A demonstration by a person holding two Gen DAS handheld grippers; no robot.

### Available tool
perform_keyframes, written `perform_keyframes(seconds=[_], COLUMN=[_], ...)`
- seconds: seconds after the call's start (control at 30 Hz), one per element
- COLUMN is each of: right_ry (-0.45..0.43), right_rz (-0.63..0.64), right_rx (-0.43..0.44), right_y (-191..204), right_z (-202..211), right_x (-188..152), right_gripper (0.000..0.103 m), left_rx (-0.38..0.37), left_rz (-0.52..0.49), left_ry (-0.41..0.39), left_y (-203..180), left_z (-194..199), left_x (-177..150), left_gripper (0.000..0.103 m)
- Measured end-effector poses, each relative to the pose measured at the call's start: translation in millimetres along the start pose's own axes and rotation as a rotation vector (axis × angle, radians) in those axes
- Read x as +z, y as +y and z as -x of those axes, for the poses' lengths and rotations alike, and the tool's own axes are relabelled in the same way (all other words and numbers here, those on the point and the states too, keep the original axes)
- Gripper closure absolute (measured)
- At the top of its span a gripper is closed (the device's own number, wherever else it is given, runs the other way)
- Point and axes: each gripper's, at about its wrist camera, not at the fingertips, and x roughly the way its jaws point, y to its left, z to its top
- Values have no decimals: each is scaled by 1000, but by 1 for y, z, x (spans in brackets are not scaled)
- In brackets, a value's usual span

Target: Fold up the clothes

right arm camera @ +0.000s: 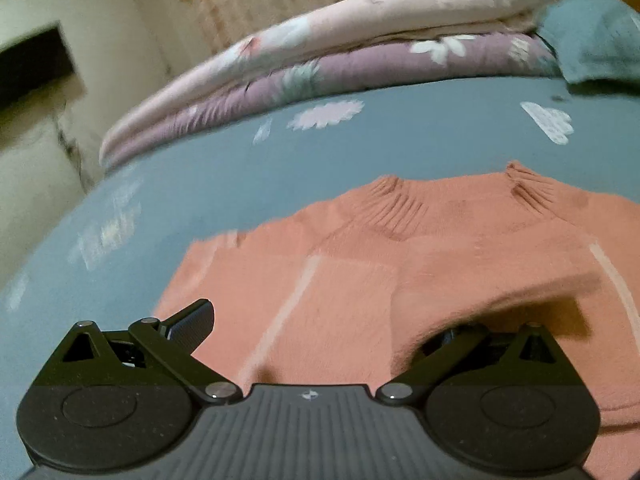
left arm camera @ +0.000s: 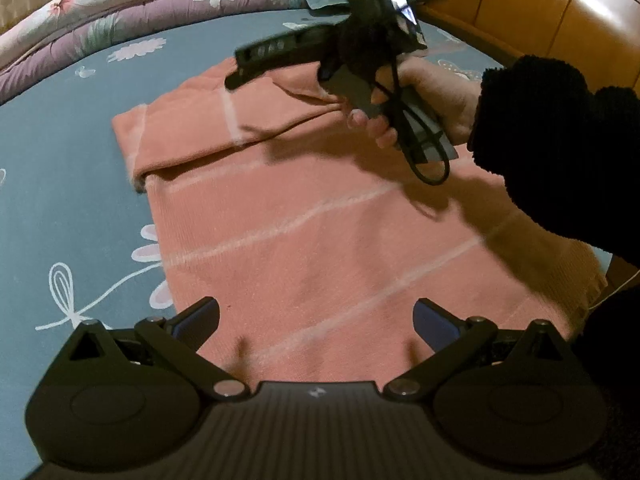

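Salmon sweater (left arm camera: pixel 304 240) fills mid-frame on the bed (left arm camera: pixel 60 184), one sleeve lying folded across. My left gripper (left arm camera: pixel 316 324) hovers spread; right gripper (right arm camera: pixel 320 328) spread too, one finger under a fold, ready to pinch.

I'm working in a home bedroom, hovering over a bed. A teal bedsheet with white flower and bow prints (left arm camera: pixel 60 184) is covering the mattress. Folded quilts, one pale pink floral (right arm camera: pixel 360 12) on one mauve floral (right arm camera: pixel 360 64), are lying along the far edge. A glossy orange-brown wooden headboard (left arm camera: pixel 540 20) is showing at right, a cream wall (right arm camera: pixel 120 20) at left.
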Motion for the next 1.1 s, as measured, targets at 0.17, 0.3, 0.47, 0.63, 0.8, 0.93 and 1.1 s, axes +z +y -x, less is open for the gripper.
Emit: perform_keyframes(seconds=[0.17,0.3,0.47,0.63,0.8,0.93,1.1], right_ry=[5,-52,-47,-16,49,76,176], right_rz=[58,-25,-35,96,250,459,744], right_rx=[0,46,38,-14,-78,-121,-213], right_y=[6,-6,-6,26,41,53,77], right_z=[3,22,17,0,-8,-3,-10], right_x=[-13,-18,-11,-4,-13,-21,-24], right_gripper=[0,0,0,0,0,0,0], left_rx=[0,-4,-11,-19,1,5,0], left_rz=[28,50,56,69,97,123,142], left_ry=[-3,-6,0,2,-3,-3,-3], left_y=[6,9,11,13,20,25,28], left_z=[-2,-5,-12,-14,-12,-16,-22], left_x=[0,-1,-2,-3,-2,2,6], left_gripper=[1,1,1,1,1,1,1])
